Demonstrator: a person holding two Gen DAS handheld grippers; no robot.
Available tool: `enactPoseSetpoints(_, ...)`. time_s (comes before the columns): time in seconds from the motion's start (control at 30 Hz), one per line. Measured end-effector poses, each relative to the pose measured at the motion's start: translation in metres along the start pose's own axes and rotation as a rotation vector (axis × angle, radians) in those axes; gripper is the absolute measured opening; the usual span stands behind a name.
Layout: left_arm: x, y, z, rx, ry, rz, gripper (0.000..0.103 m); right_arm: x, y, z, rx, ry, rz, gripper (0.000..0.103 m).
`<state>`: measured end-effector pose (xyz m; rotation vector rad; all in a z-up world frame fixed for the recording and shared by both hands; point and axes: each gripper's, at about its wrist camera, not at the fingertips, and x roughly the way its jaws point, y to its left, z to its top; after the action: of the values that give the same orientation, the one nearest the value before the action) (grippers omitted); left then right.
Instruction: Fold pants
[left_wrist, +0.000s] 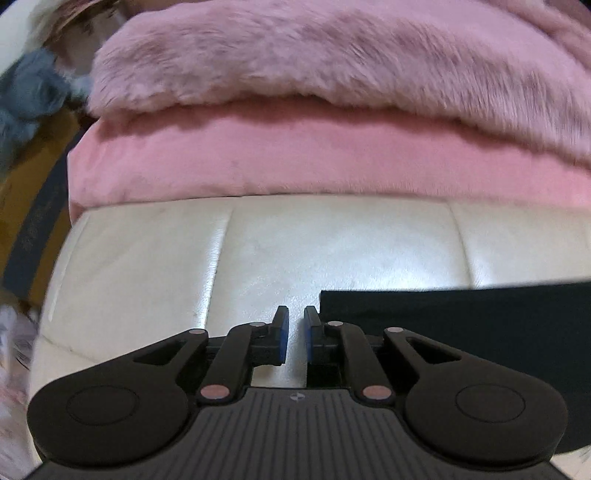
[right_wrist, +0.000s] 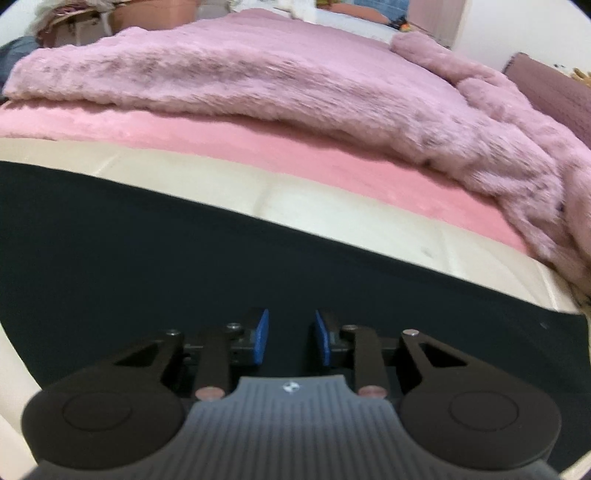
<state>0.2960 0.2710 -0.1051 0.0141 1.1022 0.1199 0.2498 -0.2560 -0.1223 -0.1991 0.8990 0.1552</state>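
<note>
The black pants lie flat on a white leather surface, their square corner just right of my left gripper. That gripper hovers over bare leather with a narrow gap between its blue pads and nothing in it; its right finger is next to the pants' left edge. In the right wrist view the pants spread wide across the leather. My right gripper hangs over the middle of the cloth, jaws apart, with only the flat dark fabric seen below the gap.
Beyond the leather strip lies a pink sheet with a fluffy pink blanket heaped on it, also in the right wrist view. A blue-grey cloth lies off the left side, above a wooden floor.
</note>
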Motion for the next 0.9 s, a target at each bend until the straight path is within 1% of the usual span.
enactPoseSetpoints(0.07, -0.012, 0.005, -0.002, -0.035, -0.035, -0.072, 0.021, 0.002, 0.013, 0.010, -0.003, -0.019, 0.062, 0.022)
enactPoseSetpoints(0.1, -0.017, 0.005, -0.004, -0.030, -0.048, -0.104, 0.030, 0.003, 0.020, 0.015, -0.010, -0.029, 0.097, 0.022)
enactPoseSetpoints(0.13, -0.021, 0.003, -0.006, -0.008, -0.060, -0.119, 0.042, 0.004, 0.029, 0.021, -0.028, -0.036, 0.125, 0.022)
enactPoseSetpoints(0.2, -0.022, -0.005, -0.006, 0.047, -0.076, -0.086, 0.053, 0.008, 0.048, 0.031, -0.078, -0.046, 0.153, 0.022)
enactPoseSetpoints(0.27, -0.015, -0.011, -0.005, 0.102, -0.070, -0.045, 0.055, 0.016, 0.064, 0.041, -0.115, -0.052, 0.176, 0.021)
enactPoseSetpoints(0.33, -0.003, -0.018, -0.004, 0.141, -0.055, -0.023, 0.056, 0.024, 0.075, 0.049, -0.142, -0.057, 0.169, 0.022)
enactPoseSetpoints(0.37, 0.003, -0.020, -0.003, 0.150, -0.050, -0.021, 0.056, 0.028, 0.077, 0.054, -0.148, -0.061, 0.167, 0.025)
enactPoseSetpoints(0.4, 0.005, -0.020, -0.005, 0.148, -0.062, -0.023, 0.056, 0.031, 0.077, 0.058, -0.153, -0.060, 0.173, 0.028)
enactPoseSetpoints(0.47, 0.006, -0.015, -0.006, 0.110, -0.085, -0.053, 0.046, 0.037, 0.078, 0.065, -0.190, -0.063, 0.179, 0.032)
enactPoseSetpoints(0.5, 0.006, -0.013, -0.006, 0.087, -0.082, -0.088, 0.031, 0.039, 0.078, 0.067, -0.224, -0.067, 0.177, 0.033)
enactPoseSetpoints(0.53, 0.007, -0.012, -0.006, 0.074, -0.082, -0.112, 0.018, 0.041, 0.079, 0.070, -0.260, -0.071, 0.182, 0.034)
enactPoseSetpoints(0.57, 0.008, -0.012, -0.007, 0.072, -0.088, -0.109, 0.016, 0.044, 0.077, 0.072, -0.290, -0.074, 0.194, 0.034)
enactPoseSetpoints(0.6, 0.007, -0.014, -0.008, 0.082, -0.100, -0.100, 0.002, 0.047, 0.077, 0.075, -0.321, -0.071, 0.209, 0.034)
enactPoseSetpoints(0.63, 0.006, -0.015, -0.009, 0.090, -0.107, -0.101, 0.000, 0.052, 0.077, 0.077, -0.350, -0.066, 0.221, 0.033)
enactPoseSetpoints(0.7, 0.002, -0.018, -0.012, 0.100, -0.129, -0.098, 0.000, 0.057, 0.075, 0.079, -0.399, -0.043, 0.260, 0.013)
enactPoseSetpoints(0.73, 0.002, -0.018, -0.012, 0.106, -0.137, -0.102, 0.000, 0.061, 0.076, 0.080, -0.422, -0.026, 0.280, 0.000)
enactPoseSetpoints(0.77, 0.000, -0.020, -0.014, 0.114, -0.143, -0.103, 0.000, 0.062, 0.077, 0.079, -0.442, -0.017, 0.286, 0.000)
enactPoseSetpoints(0.83, -0.005, -0.025, -0.017, 0.139, -0.159, -0.087, 0.000, 0.060, 0.078, 0.075, -0.468, -0.028, 0.288, 0.000)
enactPoseSetpoints(0.9, -0.006, -0.029, -0.015, 0.153, -0.177, -0.072, 0.000, 0.059, 0.078, 0.074, -0.466, -0.044, 0.282, 0.000)
